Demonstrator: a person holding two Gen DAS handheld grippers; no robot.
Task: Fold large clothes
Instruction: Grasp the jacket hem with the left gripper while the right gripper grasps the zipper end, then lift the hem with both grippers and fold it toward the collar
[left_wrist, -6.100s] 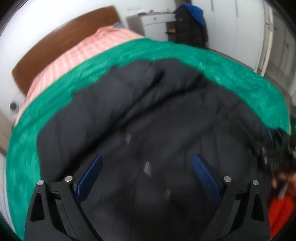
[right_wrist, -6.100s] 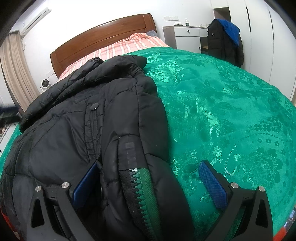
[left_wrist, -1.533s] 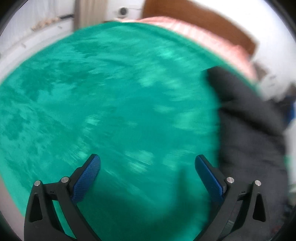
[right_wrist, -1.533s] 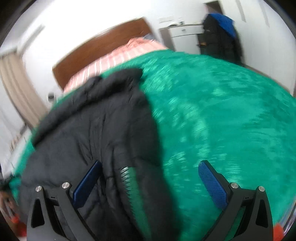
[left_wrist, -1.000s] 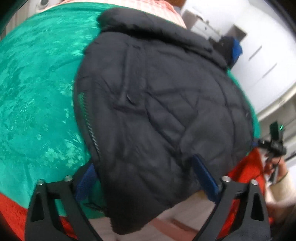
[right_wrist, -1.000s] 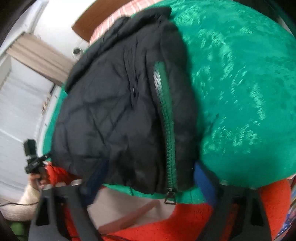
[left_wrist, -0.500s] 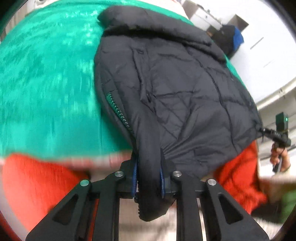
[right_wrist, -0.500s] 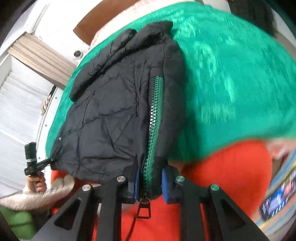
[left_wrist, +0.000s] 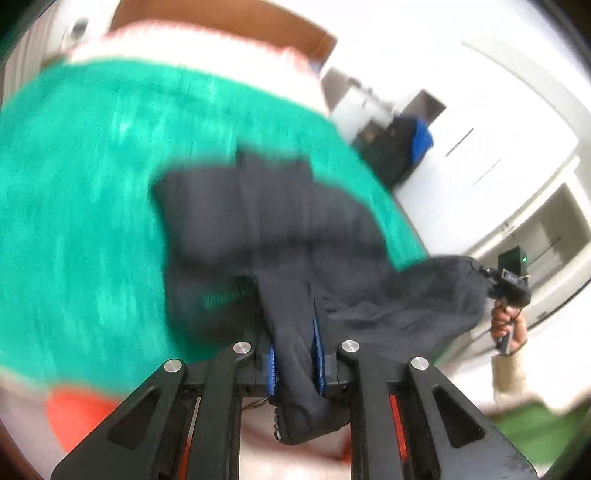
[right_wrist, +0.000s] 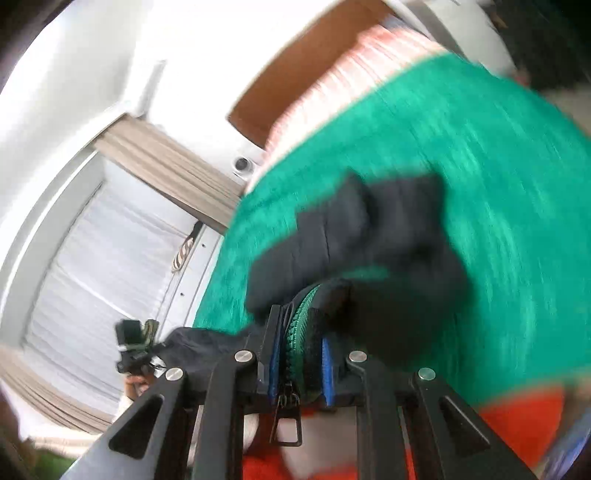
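The green bedspread (left_wrist: 81, 206) filled most of both blurred views. On it lay my black jacket (left_wrist: 280, 221), seemingly bunched, its near hem lifted off the bedspread's edge. My left claw (left_wrist: 295, 365) pinched one hem corner; my right claw (right_wrist: 301, 365) clamped the green zipper (right_wrist: 297, 321) edge.

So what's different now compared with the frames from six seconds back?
Both grippers were open over the flat black jacket. Now the left gripper is shut on its hem, and the right gripper is shut on the hem by the green zipper. The bottom edge has been lifted off the green bedspread and is bunching toward the collar. The jacket's upper part stays on the bed.
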